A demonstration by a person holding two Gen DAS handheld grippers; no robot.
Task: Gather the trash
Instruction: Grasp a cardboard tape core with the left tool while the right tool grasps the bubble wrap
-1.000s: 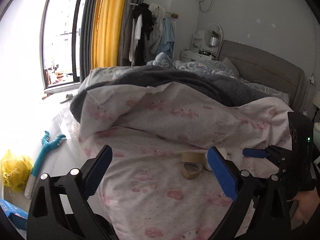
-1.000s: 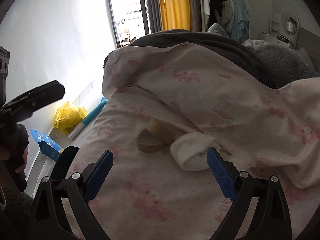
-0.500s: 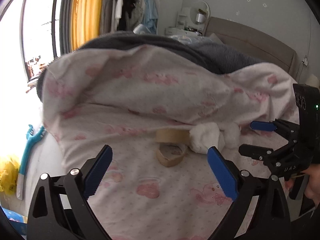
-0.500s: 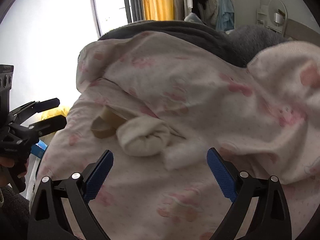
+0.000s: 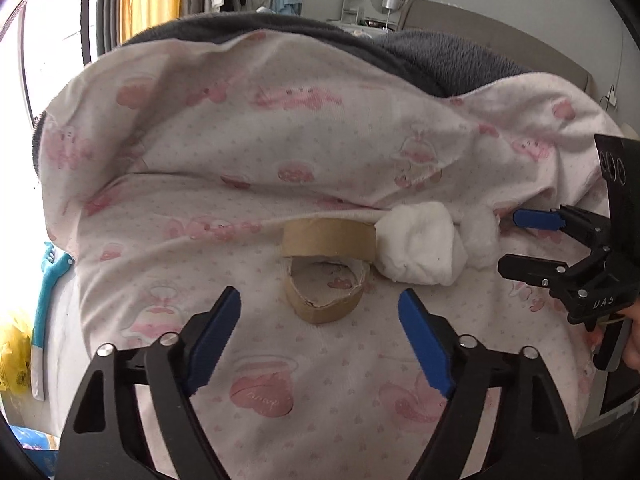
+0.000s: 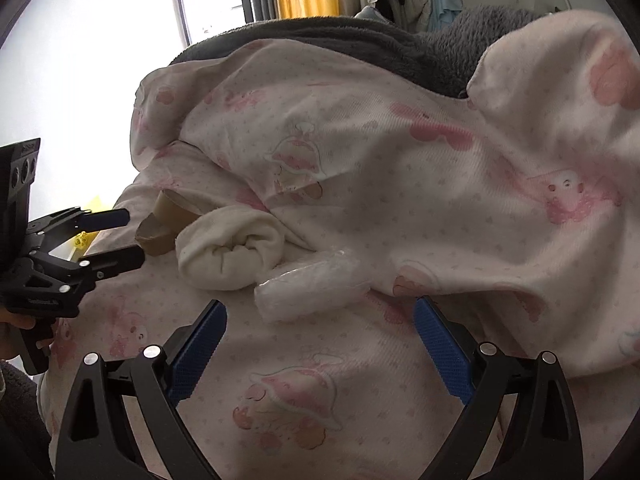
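Note:
Two brown cardboard tape cores (image 5: 325, 276) lie on the pink patterned bed sheet (image 5: 280, 400), one flat in front, one on edge behind. A rolled white sock (image 5: 420, 248) lies right of them, with a clear plastic wrapper (image 6: 312, 284) beside it. My left gripper (image 5: 320, 332) is open, just short of the flat core. My right gripper (image 6: 320, 344) is open, just short of the wrapper. Each gripper shows in the other's view: the right (image 5: 532, 244) and the left (image 6: 116, 236). The cores (image 6: 160, 228) and the sock (image 6: 232, 252) also show in the right wrist view.
A folded pink quilt with grey fleece lining (image 5: 304, 92) rises behind the items. On the floor at left lie a yellow bag (image 5: 12, 356), a blue long-handled tool (image 5: 48, 288) and a blue packet (image 5: 36, 448). Headboard and vanity stand at the back.
Both grippers have moved in closer to the bed items. The left now frames the tape cores. The right has shifted right from the sock to the plastic wrapper.

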